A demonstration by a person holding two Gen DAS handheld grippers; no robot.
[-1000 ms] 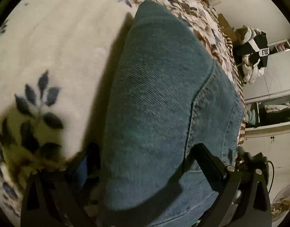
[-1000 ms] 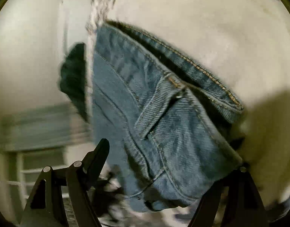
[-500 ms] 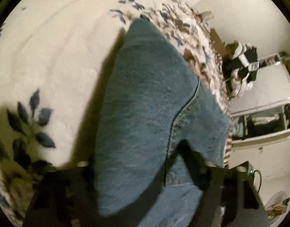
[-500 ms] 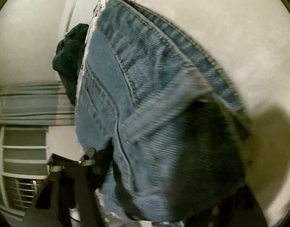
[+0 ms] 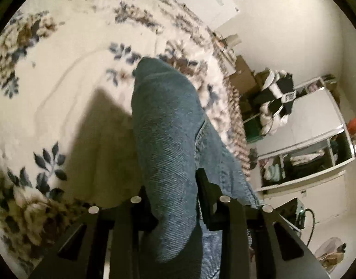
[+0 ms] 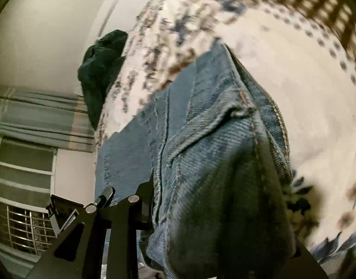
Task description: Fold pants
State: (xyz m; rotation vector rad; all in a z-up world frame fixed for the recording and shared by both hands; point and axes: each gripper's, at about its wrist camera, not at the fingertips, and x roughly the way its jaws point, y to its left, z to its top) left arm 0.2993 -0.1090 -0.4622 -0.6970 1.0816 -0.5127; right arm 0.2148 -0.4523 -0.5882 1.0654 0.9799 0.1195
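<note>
Left gripper (image 5: 175, 205) pinches a ridge of the jeans (image 5: 168, 125), lifting it off the floral blanket (image 5: 61, 69) to carry the fold over. Right gripper (image 6: 215, 218) seems clamped on waistband denim, though its far finger is hidden

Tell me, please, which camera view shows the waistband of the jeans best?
The right wrist view: the waistband with its tan stitching runs along the jeans there. The left wrist view shows only plain denim and a seam, no waistband.
</note>
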